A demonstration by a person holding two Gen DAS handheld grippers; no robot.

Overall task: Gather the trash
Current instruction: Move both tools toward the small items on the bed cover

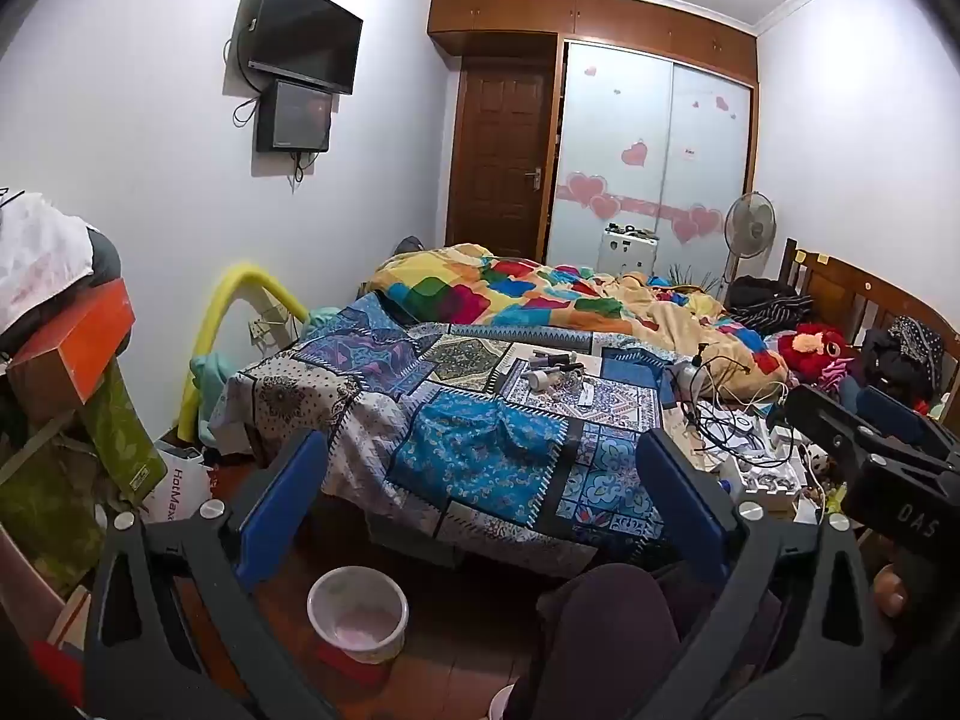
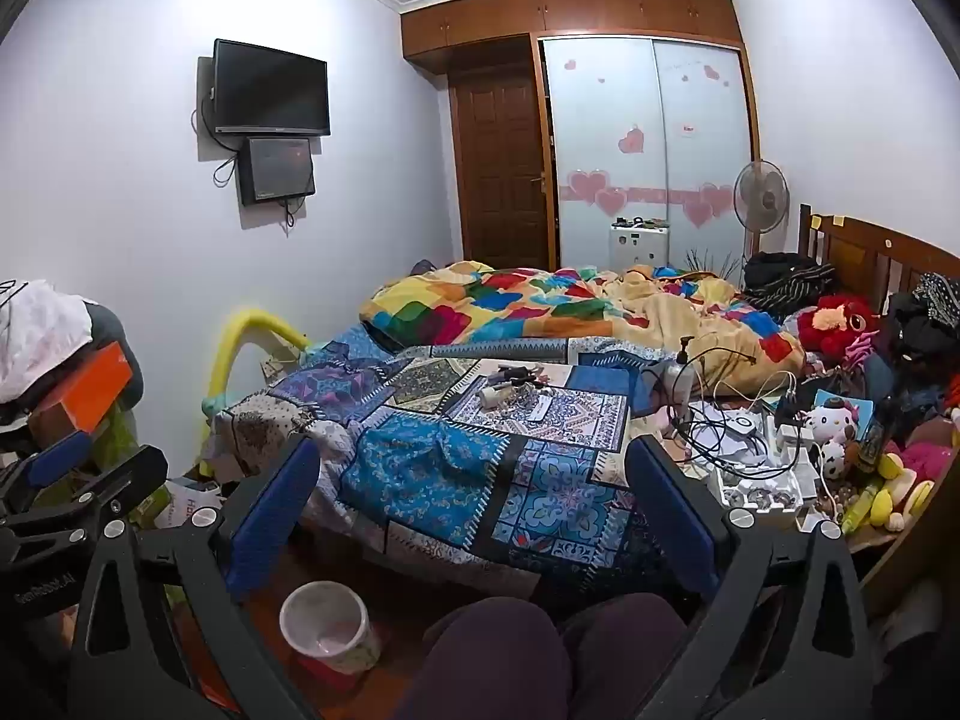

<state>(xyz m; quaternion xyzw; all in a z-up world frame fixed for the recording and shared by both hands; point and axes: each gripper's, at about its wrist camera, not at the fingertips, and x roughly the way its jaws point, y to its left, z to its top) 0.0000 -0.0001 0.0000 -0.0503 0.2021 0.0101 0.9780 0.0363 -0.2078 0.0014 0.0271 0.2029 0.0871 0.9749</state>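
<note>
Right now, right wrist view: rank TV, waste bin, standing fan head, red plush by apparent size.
1. TV
2. Waste bin, near the camera, so its looks flatter it
3. Red plush and fan head: too alike to rank

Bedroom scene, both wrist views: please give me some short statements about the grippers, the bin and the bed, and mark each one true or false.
1. Both the left gripper and the right gripper are open and hold nothing. True.
2. The small bin stands on the bed. False: it stands on the floor in front of the bed.
3. Small items lie on the patterned bedspread. True.
4. The wall television shows a bright picture. False: its screen is dark.
</note>
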